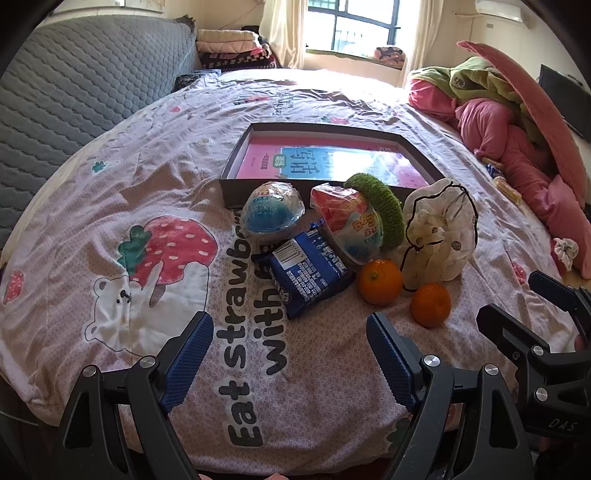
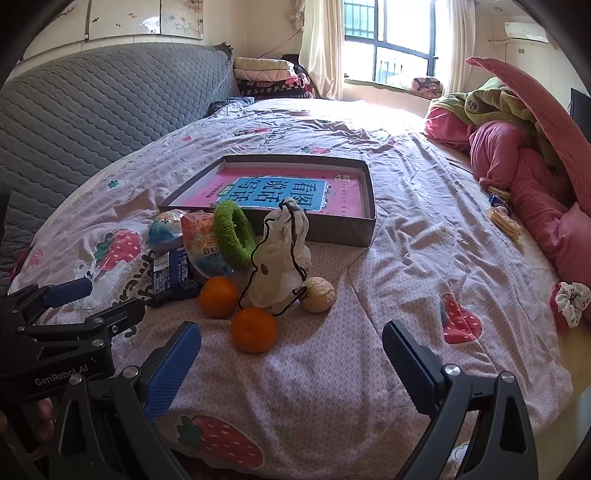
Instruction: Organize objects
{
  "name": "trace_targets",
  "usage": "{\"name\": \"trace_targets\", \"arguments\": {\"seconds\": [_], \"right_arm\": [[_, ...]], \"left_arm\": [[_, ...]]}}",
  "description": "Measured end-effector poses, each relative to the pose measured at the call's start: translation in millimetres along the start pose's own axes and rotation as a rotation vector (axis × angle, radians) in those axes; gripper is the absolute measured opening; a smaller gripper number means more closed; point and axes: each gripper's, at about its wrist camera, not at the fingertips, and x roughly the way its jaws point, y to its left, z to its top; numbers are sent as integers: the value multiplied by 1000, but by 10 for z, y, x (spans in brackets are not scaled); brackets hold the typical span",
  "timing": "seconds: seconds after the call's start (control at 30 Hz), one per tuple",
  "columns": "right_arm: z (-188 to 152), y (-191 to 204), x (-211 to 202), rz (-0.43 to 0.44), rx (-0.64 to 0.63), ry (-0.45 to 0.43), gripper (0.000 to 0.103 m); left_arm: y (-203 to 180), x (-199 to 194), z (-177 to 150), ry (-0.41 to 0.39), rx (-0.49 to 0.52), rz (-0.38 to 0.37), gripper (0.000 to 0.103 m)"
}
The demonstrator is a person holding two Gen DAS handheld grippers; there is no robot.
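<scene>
Left gripper (image 1: 290, 354) and right gripper (image 2: 291, 363) hover with fingers spread, empty. Risk: the near orange (image 2: 254, 329) may roll off across the soft bedsheet (image 2: 406, 258) when nudged.

Daylight is streaming through the window (image 1: 351, 26), overexposing the bedspread (image 1: 332, 85) just below it; fisheye distortion is bending and darkening both views' edges.
</scene>
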Motion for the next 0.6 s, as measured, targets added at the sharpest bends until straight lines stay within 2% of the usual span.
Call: {"name": "trace_targets", "arguments": {"seconds": [0.37,0.6], "right_arm": [[-25,1,172,10,1,34,99],[-22,-31,266,10,8,47,99]], "left_arm": [[23,188,-32,23,13,10,86],[115,325,5,39,-4,-13,86]]}}
